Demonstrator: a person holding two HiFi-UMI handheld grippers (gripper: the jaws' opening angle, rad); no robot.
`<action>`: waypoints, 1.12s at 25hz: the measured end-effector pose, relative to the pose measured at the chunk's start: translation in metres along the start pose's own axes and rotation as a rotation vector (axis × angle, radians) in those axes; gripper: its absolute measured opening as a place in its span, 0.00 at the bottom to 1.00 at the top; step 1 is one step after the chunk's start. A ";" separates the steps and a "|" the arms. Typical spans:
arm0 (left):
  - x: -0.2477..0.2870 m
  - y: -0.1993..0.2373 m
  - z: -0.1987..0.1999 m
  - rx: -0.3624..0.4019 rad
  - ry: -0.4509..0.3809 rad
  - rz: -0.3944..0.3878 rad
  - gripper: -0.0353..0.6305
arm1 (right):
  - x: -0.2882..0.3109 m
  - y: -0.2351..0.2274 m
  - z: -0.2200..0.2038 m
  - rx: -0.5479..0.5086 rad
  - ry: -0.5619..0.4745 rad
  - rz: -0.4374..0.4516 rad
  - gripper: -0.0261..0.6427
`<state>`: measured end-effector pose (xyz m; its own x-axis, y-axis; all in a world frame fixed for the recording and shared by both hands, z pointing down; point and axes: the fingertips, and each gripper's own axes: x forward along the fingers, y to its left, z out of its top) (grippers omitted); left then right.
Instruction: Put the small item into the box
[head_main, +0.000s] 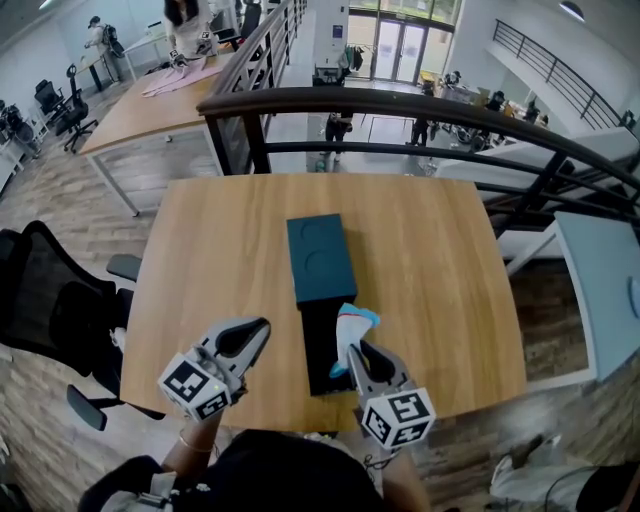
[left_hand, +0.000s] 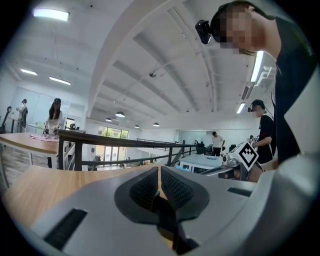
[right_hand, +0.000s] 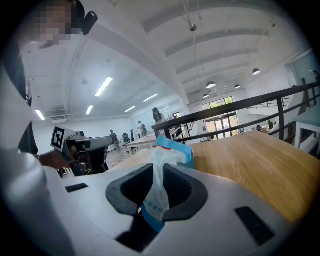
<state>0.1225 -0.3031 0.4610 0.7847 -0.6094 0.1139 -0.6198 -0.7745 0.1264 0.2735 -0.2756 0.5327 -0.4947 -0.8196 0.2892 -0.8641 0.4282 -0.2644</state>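
Observation:
A dark teal box lid (head_main: 321, 258) lies on the wooden table (head_main: 430, 260), with the open black box (head_main: 322, 345) just in front of it. My right gripper (head_main: 352, 357) is shut on a small white and blue packet (head_main: 353, 328), held over the box's right side. In the right gripper view the packet (right_hand: 161, 170) sticks up between the pads. My left gripper (head_main: 247, 338) hovers left of the box; its pads (left_hand: 172, 187) touch with nothing between them.
A black curved railing (head_main: 420, 115) runs behind the table. An office chair (head_main: 50, 300) stands at the left. Another table (head_main: 150, 100) with people at it is farther back left. A pale desk (head_main: 600, 280) is at the right.

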 end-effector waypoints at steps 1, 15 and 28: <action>-0.001 0.001 0.000 -0.002 0.002 0.004 0.10 | 0.002 0.000 -0.002 0.001 0.009 0.003 0.15; -0.014 0.028 -0.009 -0.028 0.010 0.073 0.10 | 0.044 0.001 -0.039 -0.021 0.157 0.031 0.15; -0.020 0.048 -0.014 -0.023 0.035 0.115 0.10 | 0.073 -0.007 -0.063 -0.045 0.278 0.047 0.15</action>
<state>0.0772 -0.3256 0.4784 0.7078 -0.6872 0.1635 -0.7060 -0.6956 0.1326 0.2373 -0.3140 0.6138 -0.5358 -0.6652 0.5200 -0.8396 0.4850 -0.2447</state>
